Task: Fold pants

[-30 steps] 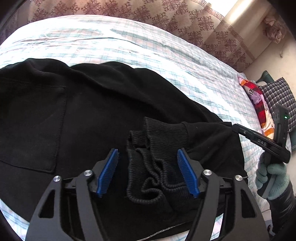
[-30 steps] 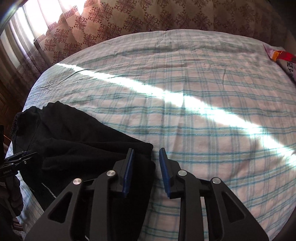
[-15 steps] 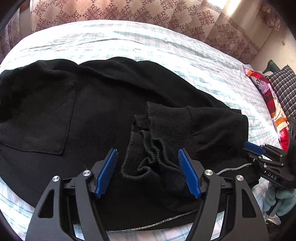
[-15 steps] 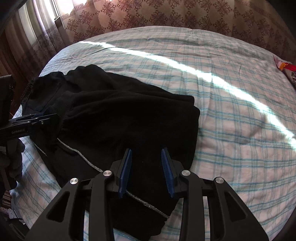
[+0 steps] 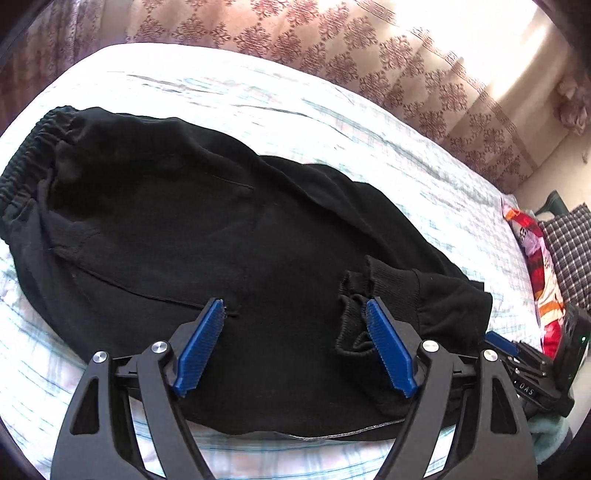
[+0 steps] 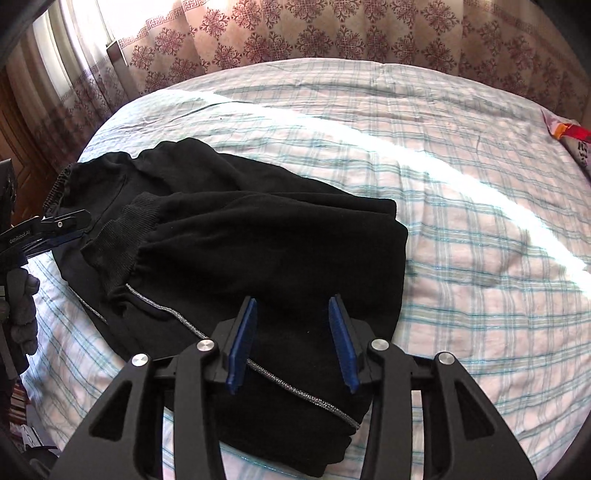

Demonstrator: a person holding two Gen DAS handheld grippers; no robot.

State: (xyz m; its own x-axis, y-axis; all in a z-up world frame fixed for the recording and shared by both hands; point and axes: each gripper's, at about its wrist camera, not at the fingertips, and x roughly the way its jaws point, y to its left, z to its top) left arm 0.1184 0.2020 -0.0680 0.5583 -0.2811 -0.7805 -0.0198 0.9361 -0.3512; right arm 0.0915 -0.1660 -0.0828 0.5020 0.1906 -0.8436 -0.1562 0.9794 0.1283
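A pair of black fleece pants lies folded over on the bed, on its pale sheet with the blue-green check. The legs are doubled back over the seat, so the ribbed ankle cuffs rest near the elastic waistband. A thin silver stripe runs along the outer seam.

The left hand-held gripper hangs over the middle of the pants with its blue pads spread wide and nothing between them; its jaws have just been opening. One cuff lies bunched just beside its right pad.

The right hand-held gripper hovers over the folded end, jaws partly apart and also just opening, gripping nothing.

A patterned curtain hangs behind the bed.
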